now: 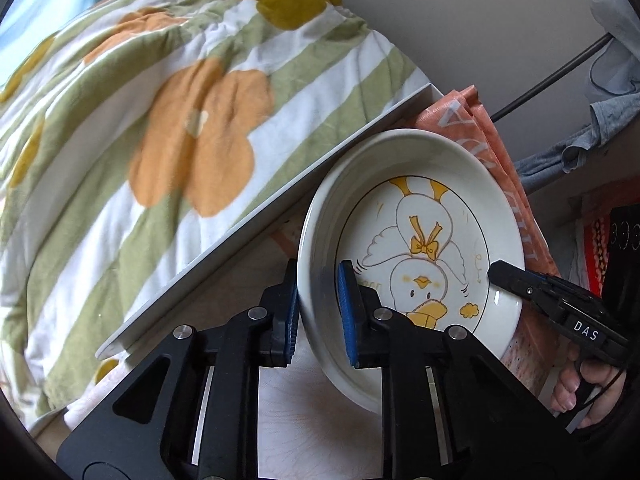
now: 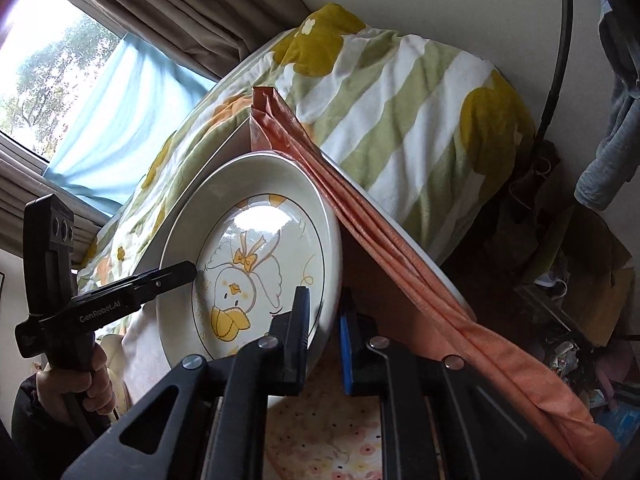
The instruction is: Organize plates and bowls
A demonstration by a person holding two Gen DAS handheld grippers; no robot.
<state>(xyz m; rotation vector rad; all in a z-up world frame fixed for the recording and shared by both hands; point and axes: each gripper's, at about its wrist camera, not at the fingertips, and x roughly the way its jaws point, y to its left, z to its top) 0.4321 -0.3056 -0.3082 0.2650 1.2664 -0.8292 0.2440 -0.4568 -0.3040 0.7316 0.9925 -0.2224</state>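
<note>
A cream plate (image 1: 416, 216) with a cartoon duck drawn in its well is sitting on a table (image 1: 316, 420), and both grippers are clamping its rim from opposite sides.

The left wrist view is showing the left gripper (image 1: 318, 312) closed on the plate's near-left rim, one blue pad (image 1: 346, 312) inside the raised wall and the other finger outside it. Across the plate, the right gripper (image 1: 496, 270) is reaching in from the right edge, its dark tip lying over the far rim, with a hand (image 1: 588, 392) wrapping its handle below. Only this view is showing a large orange flower on the striped blanket (image 1: 160, 140) and a white board (image 1: 256, 216) slanting beside the plate.

The right wrist view is showing the right gripper (image 2: 324, 328) closed on the plate (image 2: 248, 248), the rim passing between its fingers. From here the left gripper (image 2: 192, 270) is coming in from the left, its tip touching the inner wall, a hand (image 2: 76, 384) holding its grip. Only this view is taking in a bright window (image 2: 48, 60) with brown curtains (image 2: 160, 4) and pale blue fabric (image 2: 120, 120).

Folded orange cloth (image 2: 400, 256) is running just beside the plate's far edge in both views. The table's surface under the plate is carrying a faint floral print.
</note>
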